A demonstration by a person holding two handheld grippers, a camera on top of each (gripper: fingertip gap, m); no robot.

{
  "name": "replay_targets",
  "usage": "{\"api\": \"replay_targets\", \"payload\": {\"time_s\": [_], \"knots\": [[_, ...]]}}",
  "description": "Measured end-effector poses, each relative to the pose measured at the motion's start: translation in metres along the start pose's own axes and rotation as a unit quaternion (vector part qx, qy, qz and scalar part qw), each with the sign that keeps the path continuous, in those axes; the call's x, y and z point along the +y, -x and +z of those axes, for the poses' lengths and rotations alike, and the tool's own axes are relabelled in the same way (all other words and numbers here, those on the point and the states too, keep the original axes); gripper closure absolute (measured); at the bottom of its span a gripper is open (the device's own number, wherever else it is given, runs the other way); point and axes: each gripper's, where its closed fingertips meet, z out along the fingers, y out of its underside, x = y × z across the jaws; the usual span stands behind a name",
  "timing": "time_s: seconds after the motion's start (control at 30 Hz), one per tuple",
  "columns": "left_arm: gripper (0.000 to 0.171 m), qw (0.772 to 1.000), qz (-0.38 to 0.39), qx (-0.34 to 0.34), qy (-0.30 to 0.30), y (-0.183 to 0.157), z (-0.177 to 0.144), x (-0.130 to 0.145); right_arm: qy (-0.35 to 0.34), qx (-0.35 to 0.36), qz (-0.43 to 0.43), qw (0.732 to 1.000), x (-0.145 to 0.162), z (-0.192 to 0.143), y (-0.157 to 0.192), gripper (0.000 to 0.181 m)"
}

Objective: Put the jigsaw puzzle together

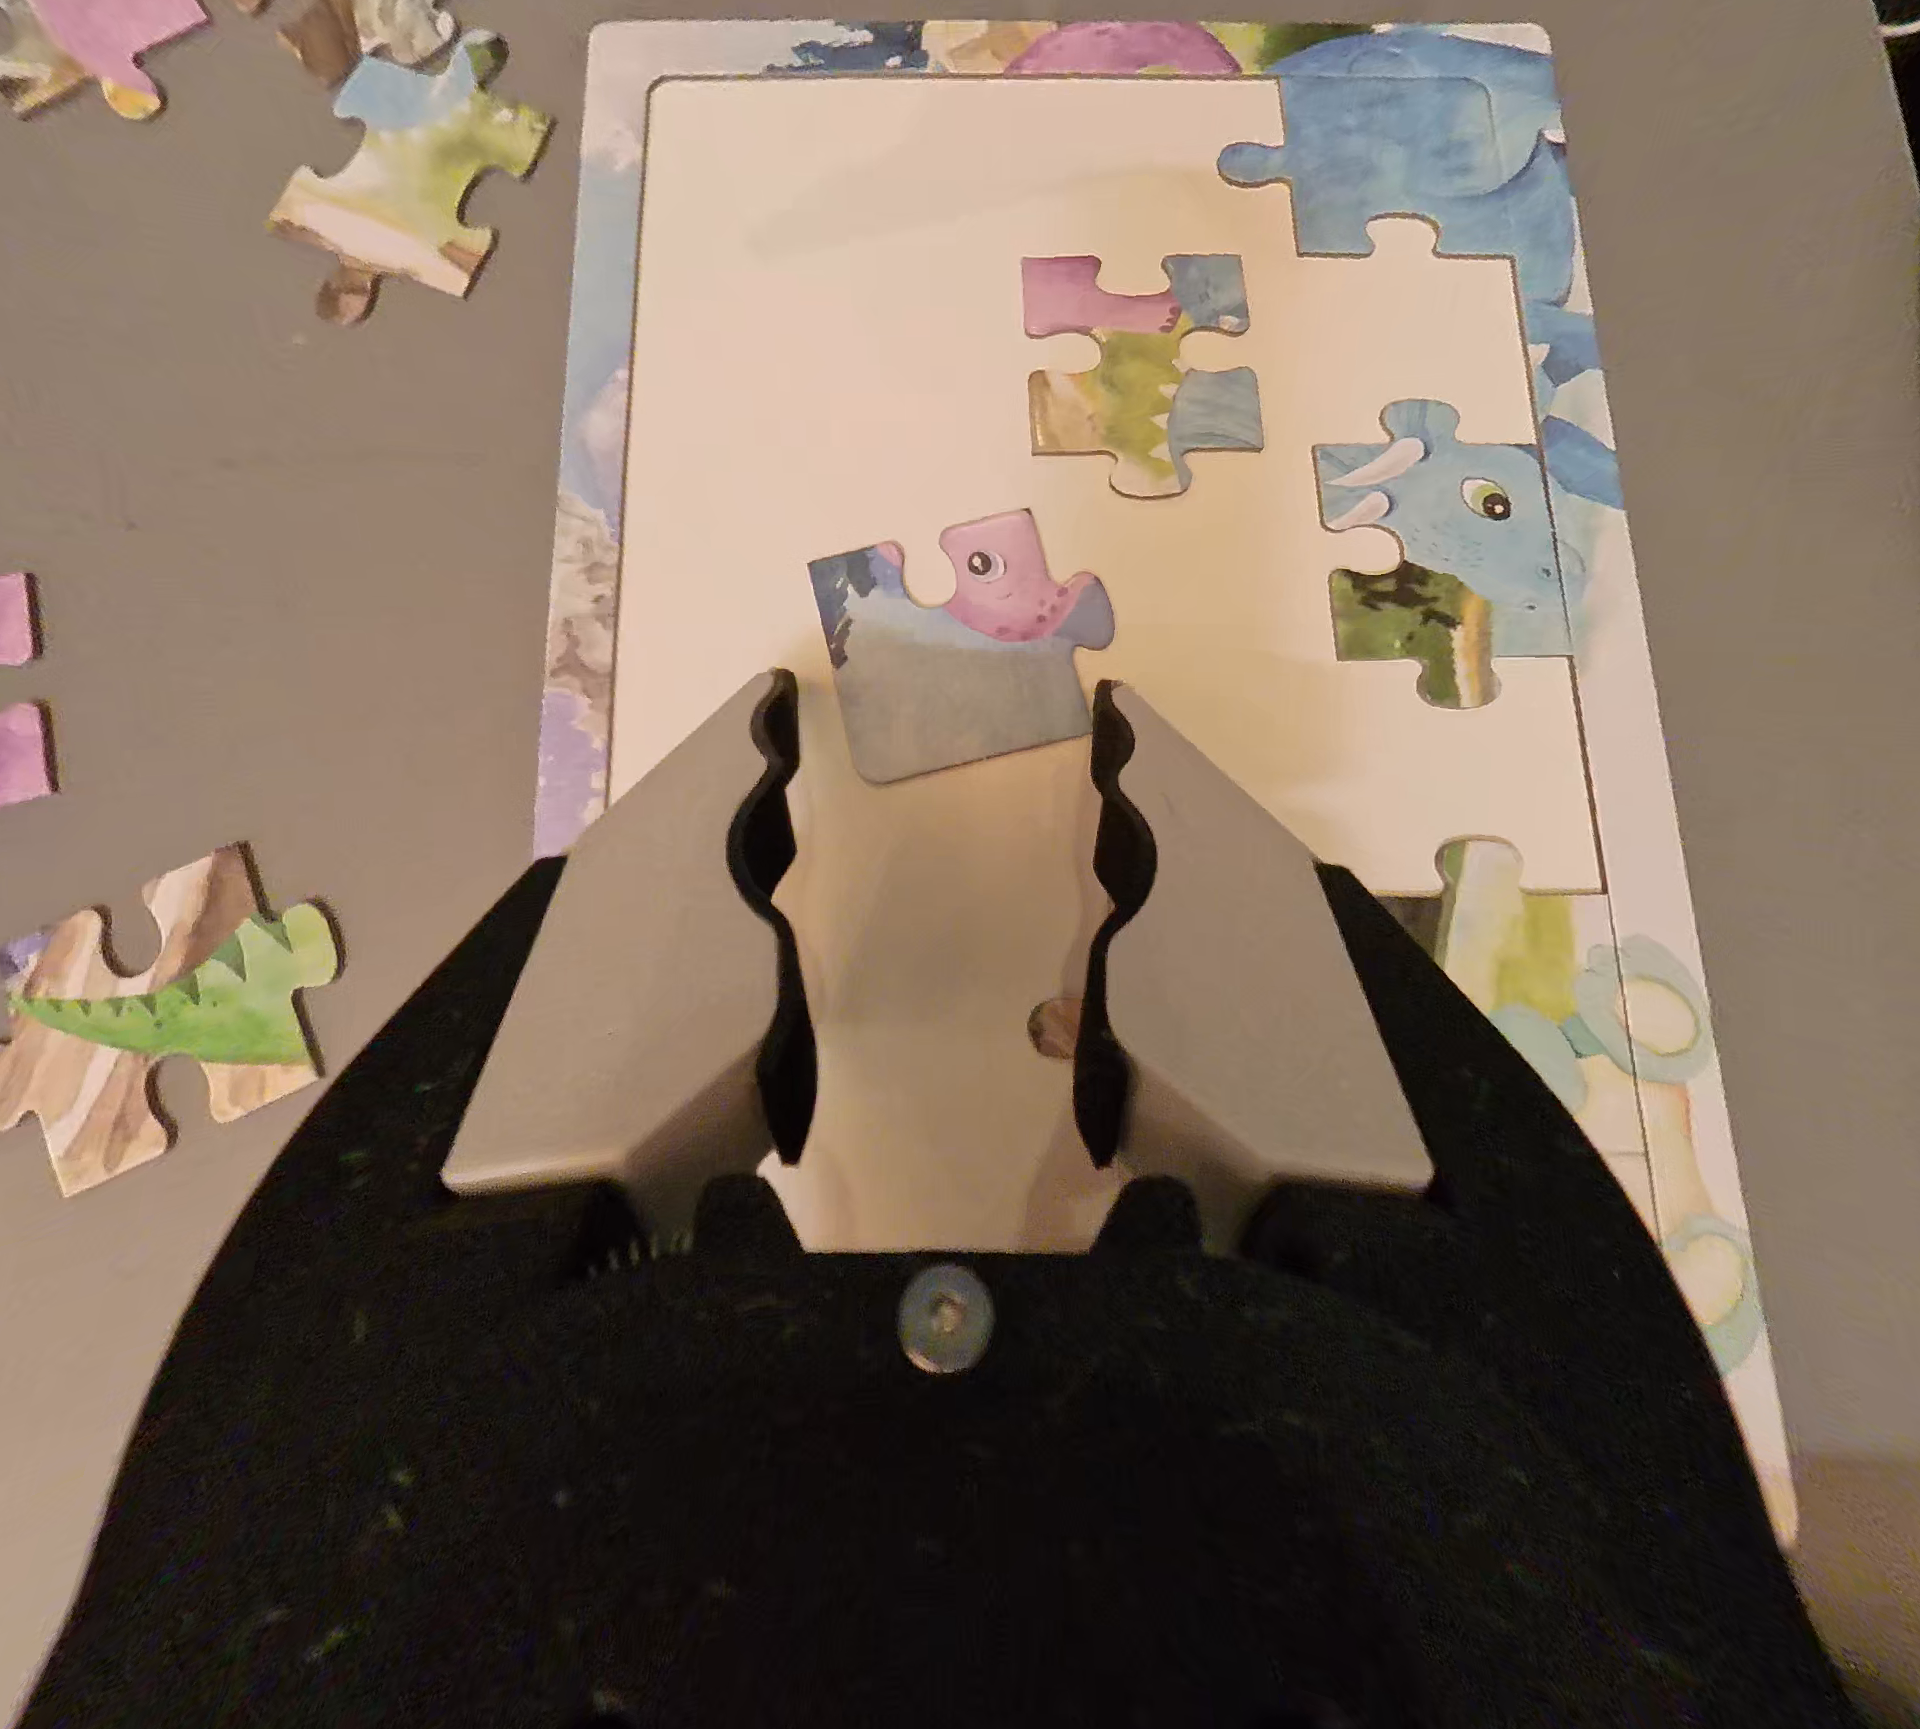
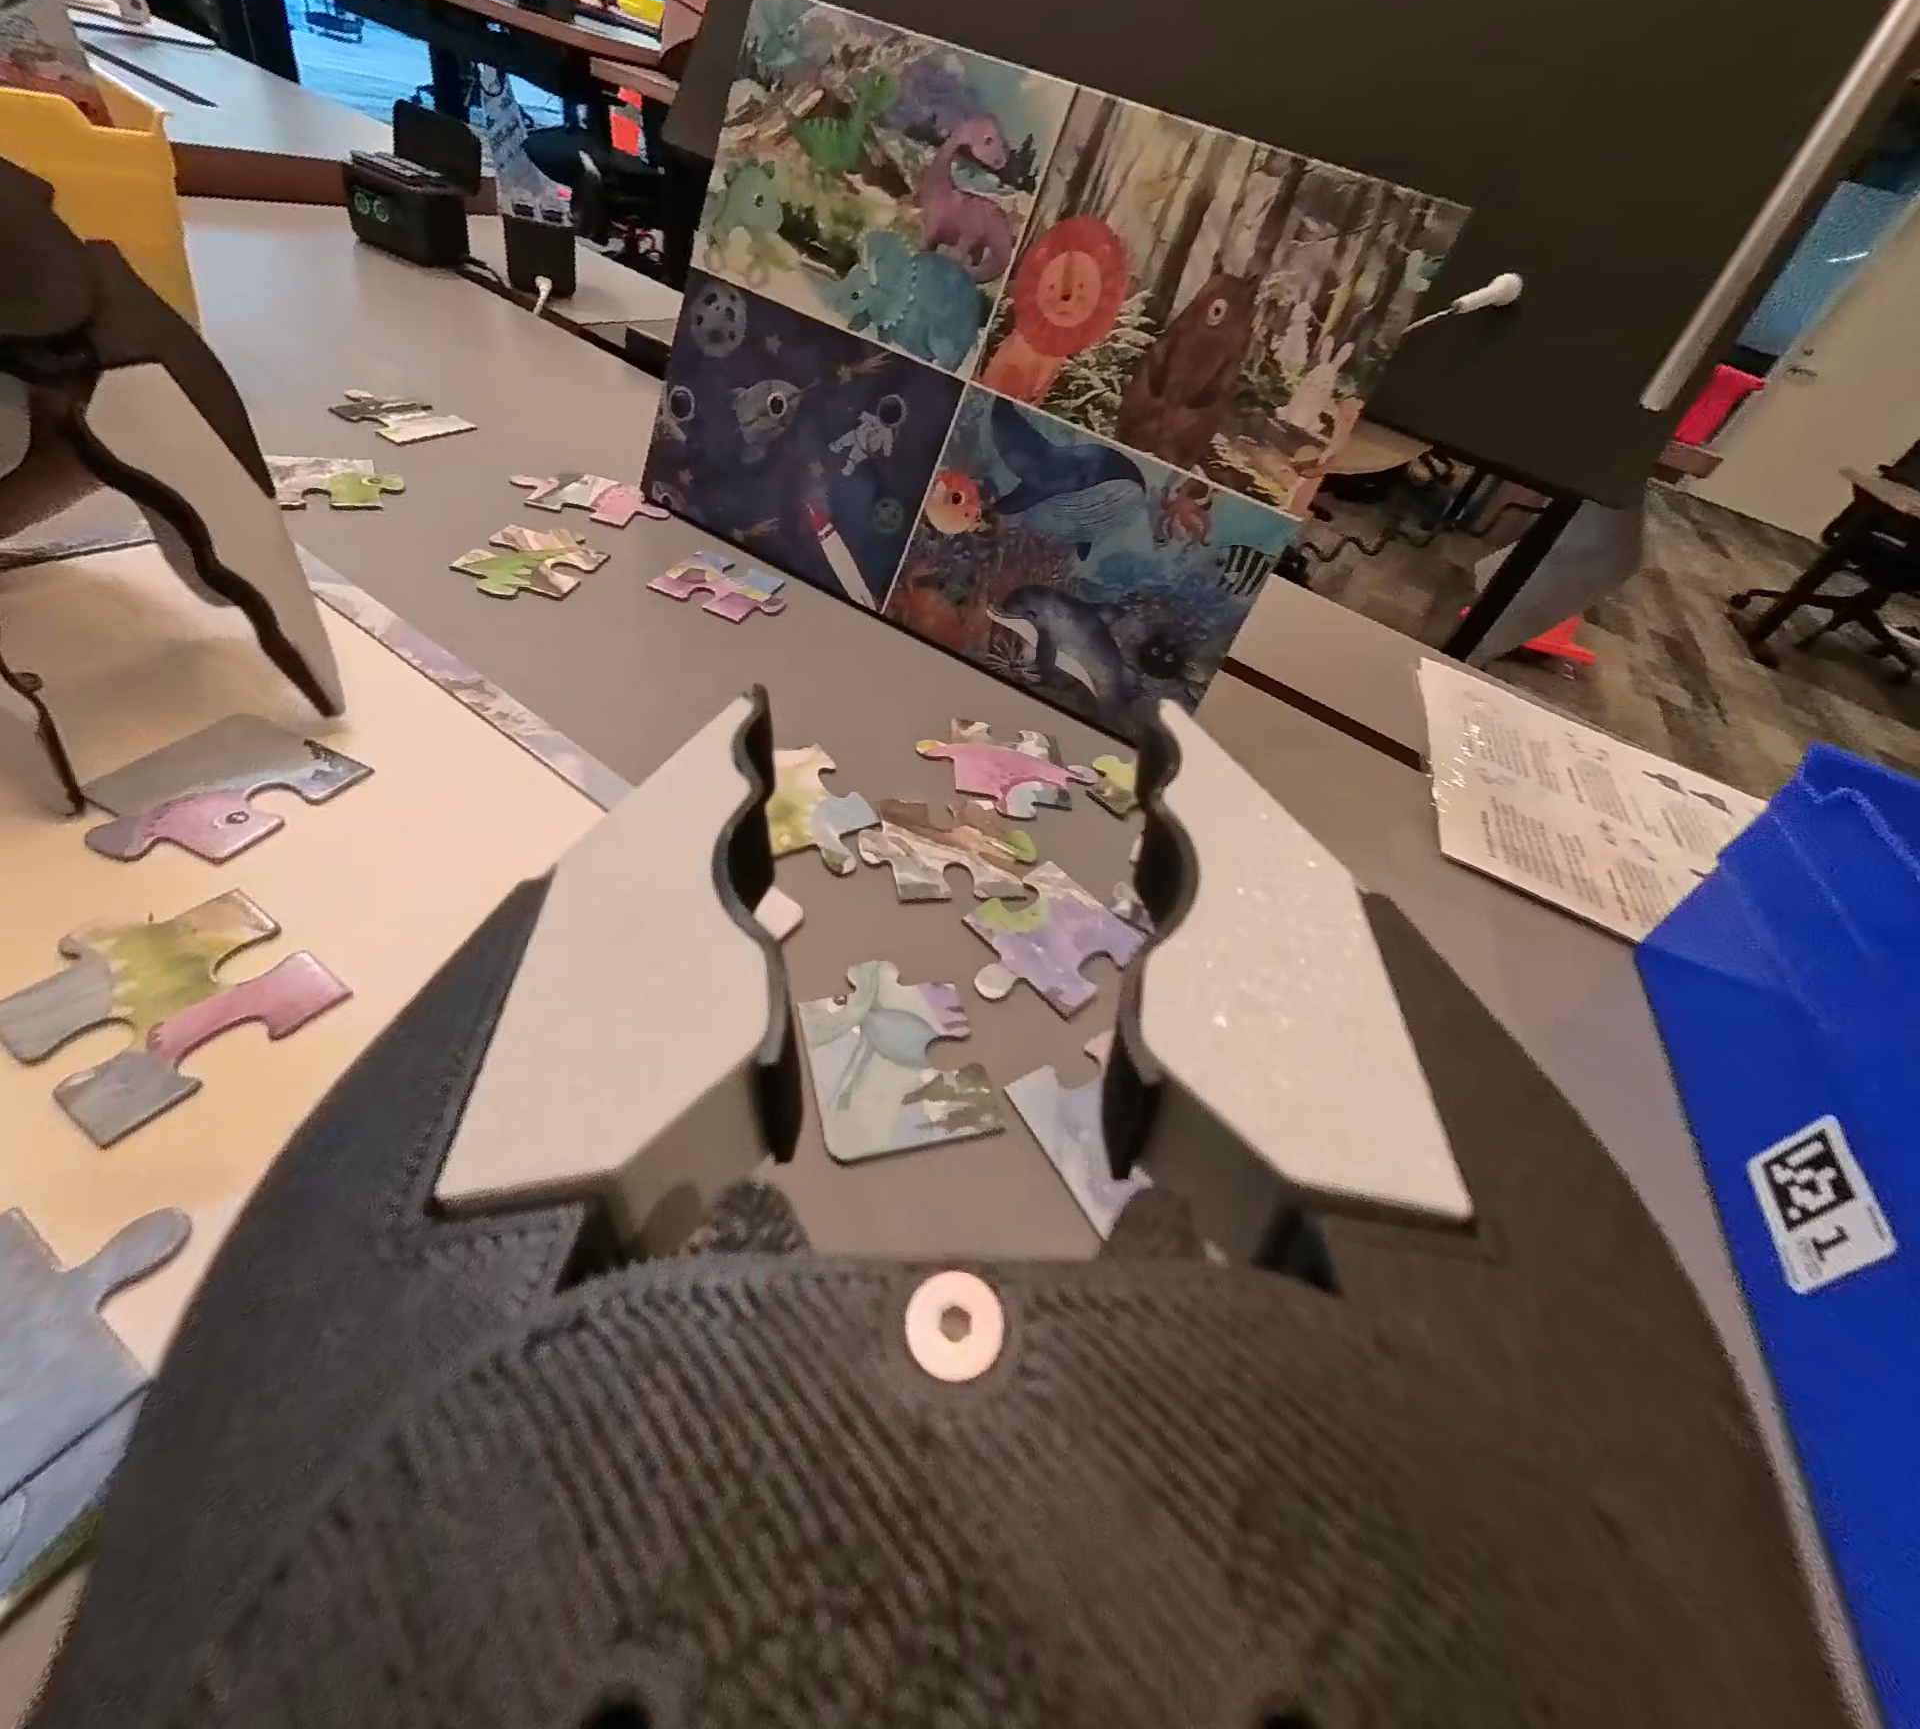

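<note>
Grey bench [image 1: 260, 453] carries the puzzle tray [image 1: 935, 245], its long axis running away from the left wrist camera. Left hand-held gripper [image 1: 940, 703] hangs over the tray's near half, jaws apart, with nothing between them. Just beyond its tips lies a pink-dinosaur piece [image 1: 961, 640], flat on the bare tray floor, slightly tilted, its grey-blue straight edge toward the gripper and its knob side pointing away. A second loose piece [image 1: 1138, 370] lies farther up the tray, well apart. Blue pieces are seated along the tray's right edge, including a blue triceratops-head piece [image 1: 1449, 536]. Right hand-held gripper [image 2: 951, 723] is open above scattered loose pieces [image 2: 956, 848] on the bench, beside the tray. A picture card [image 2: 997, 391] stands upright behind them.
</note>
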Motion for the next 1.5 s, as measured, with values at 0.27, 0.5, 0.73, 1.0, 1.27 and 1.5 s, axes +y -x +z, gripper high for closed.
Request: {"api": "replay_targets", "payload": {"time_s": [0.27,0.5,0.73,1.0,1.27,1.5], "knots": [[0.117,0.996,0.010,-0.078,-0.030,0.021,-0.016,-0.012,0.013,0.003,0.001,1.000,0.008,0.002,-0.003,0.114],[0.118,0.993,-0.042,-0.082,-0.071,0.032,-0.039,-0.016,0.045,-0.049,-0.035,0.997,0.021,0.013,0.025,0.112],[0.113,0.996,-0.031,-0.056,-0.058,0.015,-0.023,-0.017,0.064,-0.057,-0.060,0.995,0.028,0.018,0.035,0.113],[0.099,0.998,-0.048,-0.019,-0.036,0.007,-0.011,-0.009,0.046,-0.033,-0.026,0.998,0.022,0.010,0.015,0.119],[0.101,0.998,-0.035,-0.039,-0.023,0.010,-0.005,-0.006,0.048,-0.034,-0.044,0.997,0.022,0.011,0.019,0.121],[0.106,0.993,-0.042,-0.107,-0.005,0.034,-0.011,0.004,0.046,-0.031,-0.045,0.997,0.021,0.010,0.018,0.121]]}}
